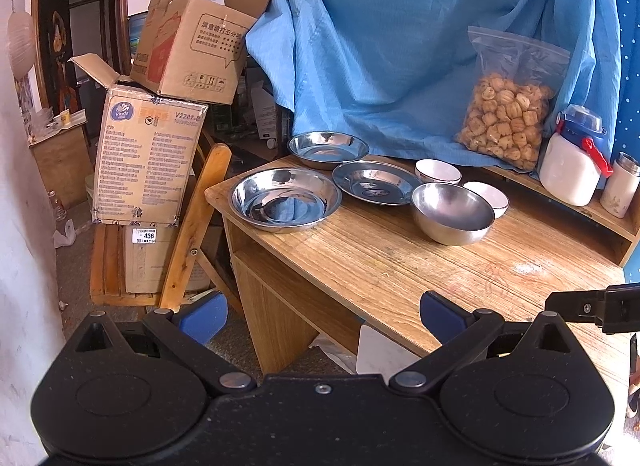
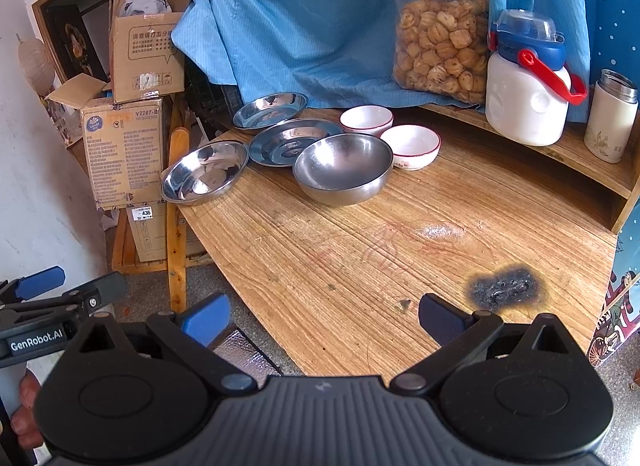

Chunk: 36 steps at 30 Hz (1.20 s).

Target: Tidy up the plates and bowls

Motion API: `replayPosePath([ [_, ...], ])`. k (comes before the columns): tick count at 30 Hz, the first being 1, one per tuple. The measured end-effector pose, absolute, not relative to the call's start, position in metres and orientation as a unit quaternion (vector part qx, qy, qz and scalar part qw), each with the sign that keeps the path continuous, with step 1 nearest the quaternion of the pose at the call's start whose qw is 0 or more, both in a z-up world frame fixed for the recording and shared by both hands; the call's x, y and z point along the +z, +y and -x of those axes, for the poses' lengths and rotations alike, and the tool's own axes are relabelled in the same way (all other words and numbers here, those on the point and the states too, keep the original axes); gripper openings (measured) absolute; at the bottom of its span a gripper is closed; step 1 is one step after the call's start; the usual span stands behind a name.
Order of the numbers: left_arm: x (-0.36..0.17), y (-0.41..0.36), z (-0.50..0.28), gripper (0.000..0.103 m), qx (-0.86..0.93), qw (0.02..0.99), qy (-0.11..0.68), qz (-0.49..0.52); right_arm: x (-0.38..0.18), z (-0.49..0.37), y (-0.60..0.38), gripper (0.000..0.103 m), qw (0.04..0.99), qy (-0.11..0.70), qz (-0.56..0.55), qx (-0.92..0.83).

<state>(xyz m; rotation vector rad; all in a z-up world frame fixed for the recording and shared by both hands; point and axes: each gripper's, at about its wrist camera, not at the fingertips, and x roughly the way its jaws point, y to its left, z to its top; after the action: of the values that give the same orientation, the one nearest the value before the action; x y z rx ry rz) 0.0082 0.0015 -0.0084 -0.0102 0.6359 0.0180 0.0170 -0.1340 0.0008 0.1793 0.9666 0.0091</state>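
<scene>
On the wooden desk (image 1: 380, 262) (image 2: 360, 258) lie three steel plates: a near-left one (image 1: 285, 199) (image 2: 205, 171), a middle one (image 1: 374, 182) (image 2: 290, 141) and a far one (image 1: 328, 148) (image 2: 270, 107). A deep steel bowl (image 1: 453, 212) (image 2: 343, 168) stands to their right. Two white bowls (image 1: 437, 171) (image 1: 487, 193) (image 2: 366, 119) (image 2: 412, 145) sit behind it. My left gripper (image 1: 322, 316) is open and empty at the desk's near-left edge. My right gripper (image 2: 324, 320) is open and empty over the desk's near edge. All dishes are well ahead of both.
A bag of snacks (image 1: 508, 105) (image 2: 440, 45), a white jug with a blue lid (image 1: 572, 161) (image 2: 528, 85) and a thermos (image 2: 610, 117) stand on the raised shelf at the right. A blue cloth (image 1: 400, 45) hangs behind. Cardboard boxes (image 1: 148, 157) and a wooden chair (image 1: 196, 225) are at the left. A burn mark (image 2: 504, 290) is on the desk.
</scene>
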Motion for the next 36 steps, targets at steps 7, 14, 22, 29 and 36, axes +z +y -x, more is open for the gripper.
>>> replayPosePath([
  [7, -0.008, 0.003, -0.008, 0.102, 0.012, 0.949, 0.315, 0.008, 0.001, -0.017, -0.134, 0.103, 0.881, 0.464, -0.086, 0.004],
  [14, -0.008, 0.003, -0.009, 0.102, 0.012, 0.949, 0.315, 0.008, 0.000, -0.017, -0.134, 0.103, 0.881, 0.466, -0.087, 0.002],
  [22, -0.007, -0.001, -0.010, 0.102, 0.020, 0.947, 0.320, 0.009, -0.001, -0.014, -0.140, 0.103, 0.878, 0.470, -0.088, 0.009],
  [29, -0.011, -0.009, -0.014, 0.102, 0.054, 0.938, 0.338, 0.044, -0.008, -0.011, -0.167, 0.103, 0.871, 0.481, -0.098, 0.011],
  [36, 0.003, -0.046, -0.010, 0.102, 0.090, 0.948, 0.303, 0.034, -0.005, -0.007, -0.201, 0.103, 0.872, 0.478, -0.103, 0.037],
])
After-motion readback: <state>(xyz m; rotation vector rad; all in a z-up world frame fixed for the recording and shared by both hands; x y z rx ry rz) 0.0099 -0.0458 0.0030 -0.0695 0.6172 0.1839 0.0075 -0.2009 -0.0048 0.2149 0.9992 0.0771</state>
